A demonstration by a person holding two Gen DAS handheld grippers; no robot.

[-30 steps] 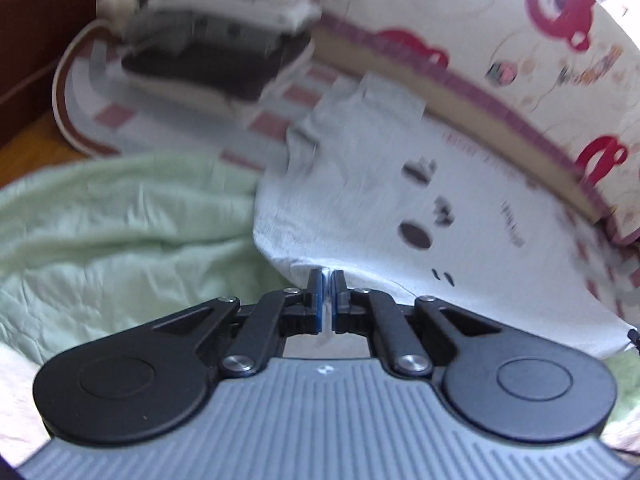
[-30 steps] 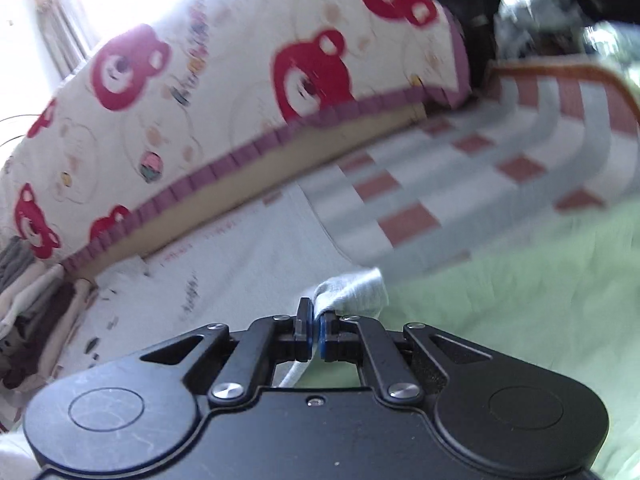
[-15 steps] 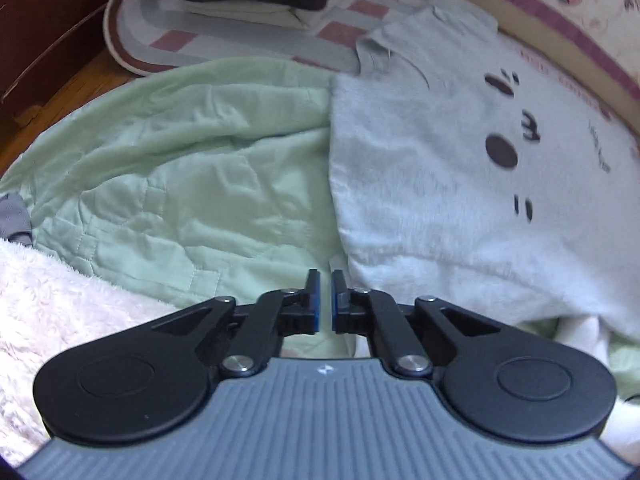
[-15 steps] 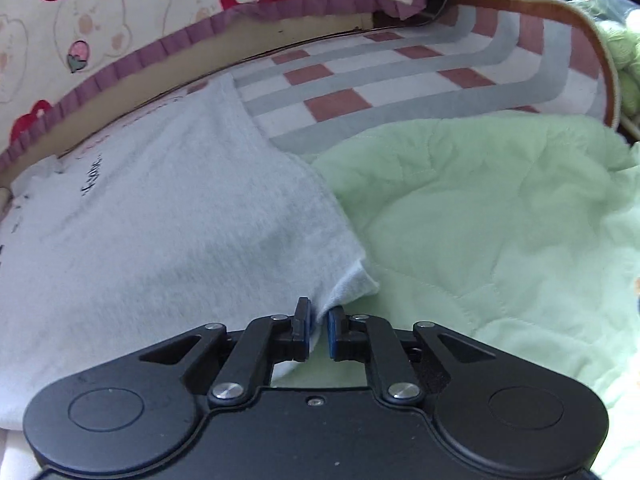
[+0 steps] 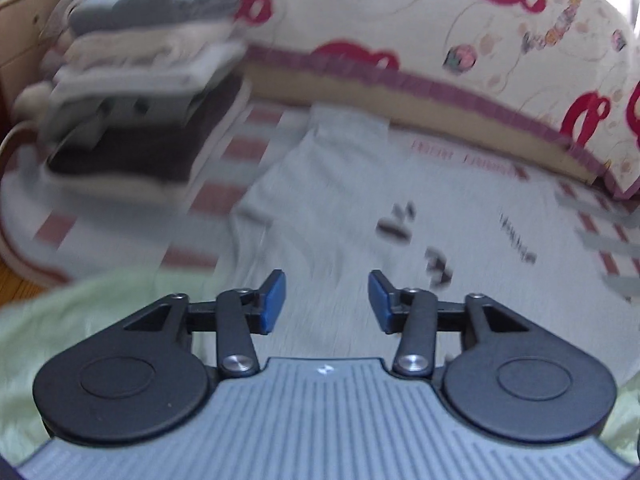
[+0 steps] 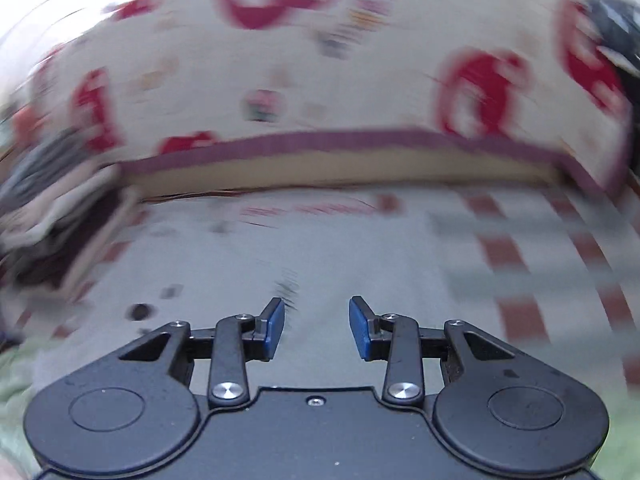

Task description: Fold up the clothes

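Looking through the left wrist camera first, the left gripper (image 5: 327,300) had its jaws spread wide apart with nothing between them, hanging over the near part of a pale grey shirt (image 5: 344,216). That shirt lay spread flat on the striped mat (image 5: 224,196), its dark face print off to the right and what looked like a sleeve or collar end reaching toward the far edge. A stack of folded clothes (image 5: 144,80) sat at the far left, and the green quilt (image 5: 60,320) filled the near left. Everything was smeared with motion blur, so I couldn't tell where the hem actually was.

The right wrist camera was even blurrier. The right gripper (image 6: 316,328) also had its jaws apart and empty, above the same shirt (image 6: 360,272), with the bear-print cushion (image 6: 320,72) running across the far side and the red-and-grey stripes of the mat (image 6: 532,264) on the right.

What could go wrong, I reckon: with both grippers apparently swinging that fast, a grab could land on a single layer or miss the edge completely, and the fold would come out crooked. Jaws could also snag the quilt along with the shirt where the two meet, dragging both.
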